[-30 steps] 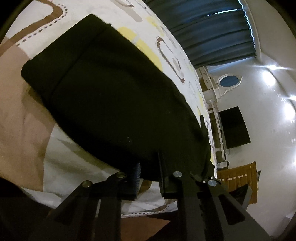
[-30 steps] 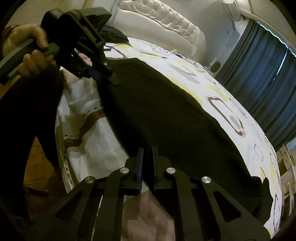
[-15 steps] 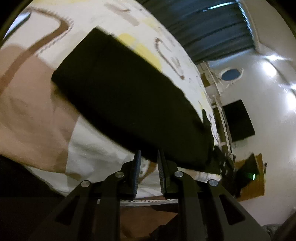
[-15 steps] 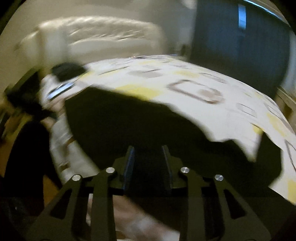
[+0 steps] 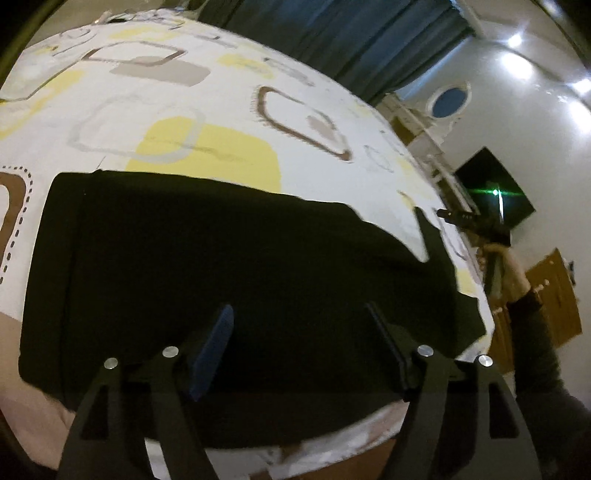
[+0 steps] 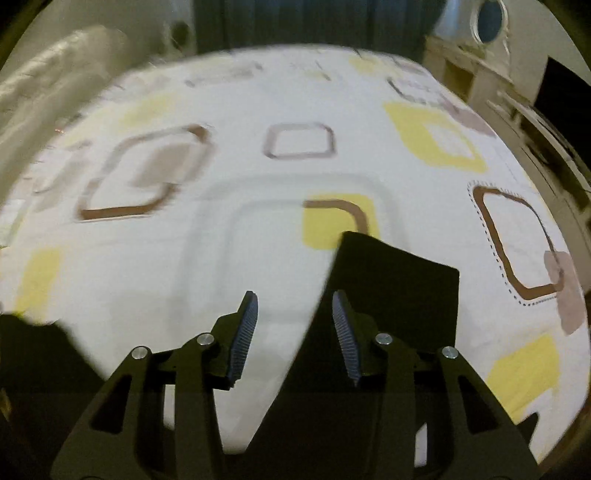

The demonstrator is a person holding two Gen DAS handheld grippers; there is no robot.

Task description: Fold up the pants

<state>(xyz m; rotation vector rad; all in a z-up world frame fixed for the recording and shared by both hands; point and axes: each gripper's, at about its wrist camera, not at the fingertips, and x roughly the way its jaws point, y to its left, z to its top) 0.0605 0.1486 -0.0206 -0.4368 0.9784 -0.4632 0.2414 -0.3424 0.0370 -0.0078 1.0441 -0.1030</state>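
The black pants [image 5: 236, 266] lie flat along the near edge of the bed [image 5: 177, 110], under the left gripper [image 5: 299, 325] and right gripper [image 6: 295, 314], whose jaws are both opening, pressing on nothing.

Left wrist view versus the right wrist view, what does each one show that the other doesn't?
Only the left wrist view shows the black pants spread wide, and the right gripper in the person's hand. Only the right wrist view shows the padded headboard and one narrow end of the pants. Both share the patterned bedspread, dark curtains and jaws opening with nothing gripped.
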